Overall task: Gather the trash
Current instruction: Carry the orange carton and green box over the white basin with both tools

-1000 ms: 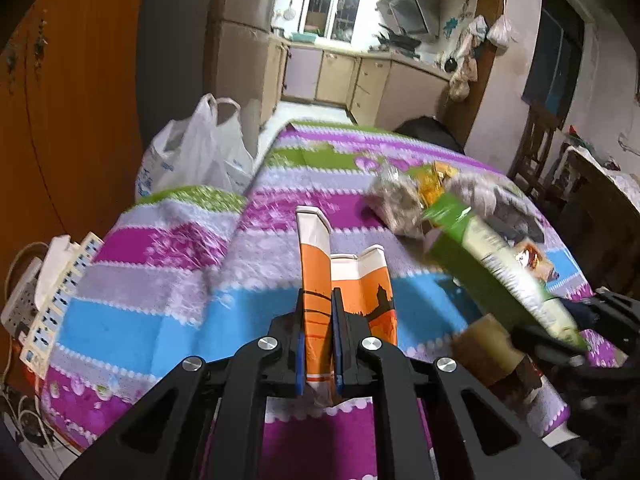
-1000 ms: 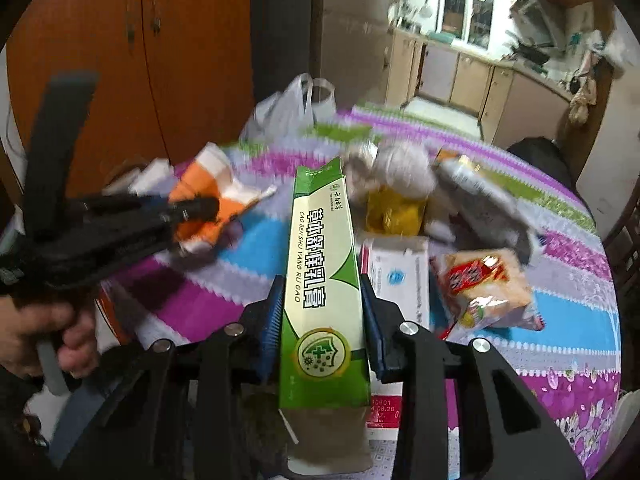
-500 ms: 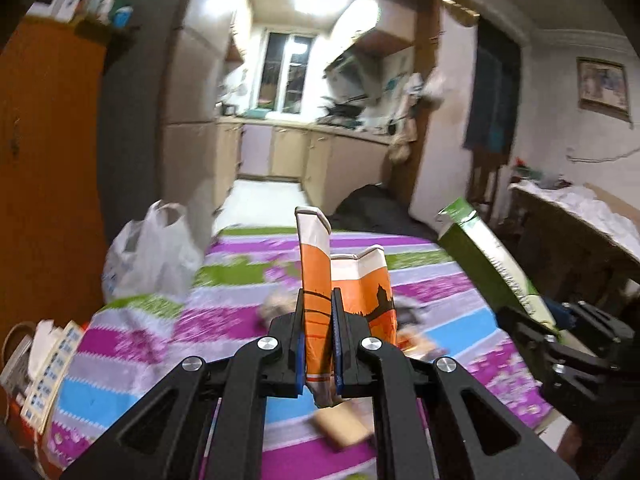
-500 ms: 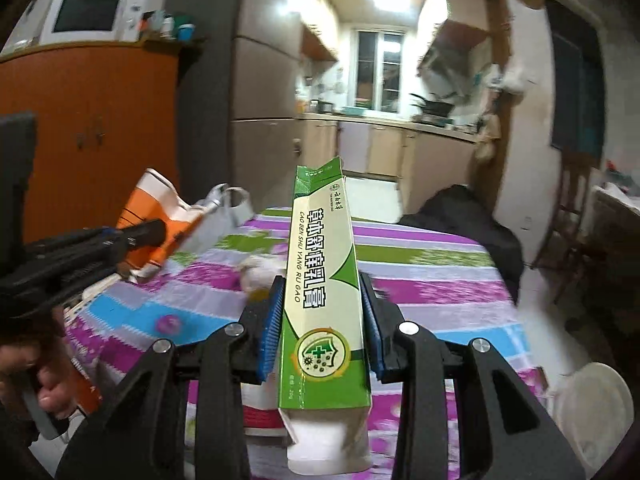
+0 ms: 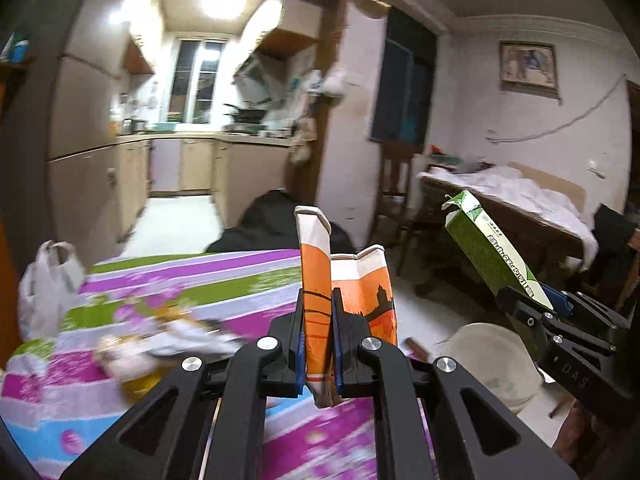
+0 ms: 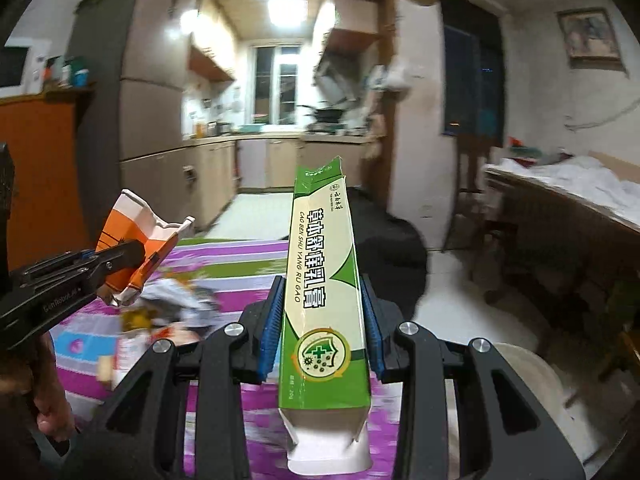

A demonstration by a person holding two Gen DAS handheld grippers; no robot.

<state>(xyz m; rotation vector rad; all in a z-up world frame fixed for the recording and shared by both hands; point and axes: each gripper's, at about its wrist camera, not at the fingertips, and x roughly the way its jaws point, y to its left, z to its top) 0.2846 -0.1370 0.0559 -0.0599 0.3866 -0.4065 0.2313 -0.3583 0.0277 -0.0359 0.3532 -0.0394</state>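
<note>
While both grippers hang above striped desk point(image 5: 168, 280), contents as follows. Left gripper point(image 5: 318, 340): fingers pinching crumpled orange-and-white carton point(image 5: 316, 280), upright, clear of desk. Right gripper point(image 6: 322, 320): fingers clamped on sides of long green toothpaste box point(image 6: 320, 280), open near end, also off desk. Blurred wrappers point(image 5: 160, 340) on desk, left of centre. White plastic bag point(image 5: 44, 284) at far left edge. Pale round bin point(image 5: 492, 356) on floor, right of desk. Hand point(image 6: 48, 396) on left gripper handle.
</note>
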